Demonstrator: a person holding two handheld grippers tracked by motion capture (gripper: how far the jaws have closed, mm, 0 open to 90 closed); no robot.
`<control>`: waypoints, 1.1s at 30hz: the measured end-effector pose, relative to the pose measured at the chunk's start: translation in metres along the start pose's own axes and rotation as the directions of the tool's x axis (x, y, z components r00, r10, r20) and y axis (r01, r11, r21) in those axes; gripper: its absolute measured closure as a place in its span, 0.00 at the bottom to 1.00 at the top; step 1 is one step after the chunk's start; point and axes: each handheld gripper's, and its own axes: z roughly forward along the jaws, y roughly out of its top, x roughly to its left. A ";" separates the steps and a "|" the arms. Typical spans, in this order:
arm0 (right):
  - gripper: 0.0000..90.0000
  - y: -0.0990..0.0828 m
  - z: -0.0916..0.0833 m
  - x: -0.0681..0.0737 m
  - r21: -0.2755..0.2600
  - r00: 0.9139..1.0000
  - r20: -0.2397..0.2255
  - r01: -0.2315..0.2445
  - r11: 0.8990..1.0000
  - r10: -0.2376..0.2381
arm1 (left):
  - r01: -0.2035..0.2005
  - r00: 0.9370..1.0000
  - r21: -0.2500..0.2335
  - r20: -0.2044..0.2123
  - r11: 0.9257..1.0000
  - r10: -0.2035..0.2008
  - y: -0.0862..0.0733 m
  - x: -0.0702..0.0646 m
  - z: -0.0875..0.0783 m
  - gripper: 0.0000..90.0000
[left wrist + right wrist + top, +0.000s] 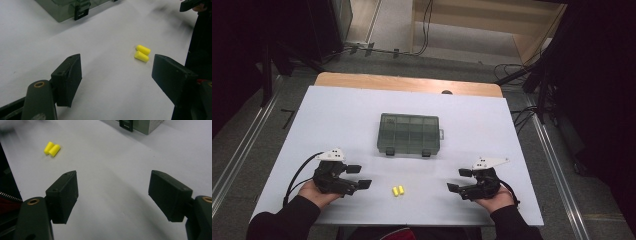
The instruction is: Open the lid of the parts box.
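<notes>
Earplugs: two yellow foam earplugs (398, 190) lie side by side, touching, lower centre of the white worktop (337, 115), between both hands
Box: closed compartment box (408, 133) mid-frame, beyond them, probably their destination
Left hand-held gripper (357, 176): jaws apart, empty, facing the earplugs
Right hand-held gripper (459, 180): jaws apart, empty, ready
</notes>
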 end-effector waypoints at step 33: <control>0.30 0.001 0.000 0.000 0.022 0.999 -0.046 -0.004 1.000 0.005 | 0.017 1.000 0.013 0.011 1.000 -0.017 0.002 0.003 0.000 0.27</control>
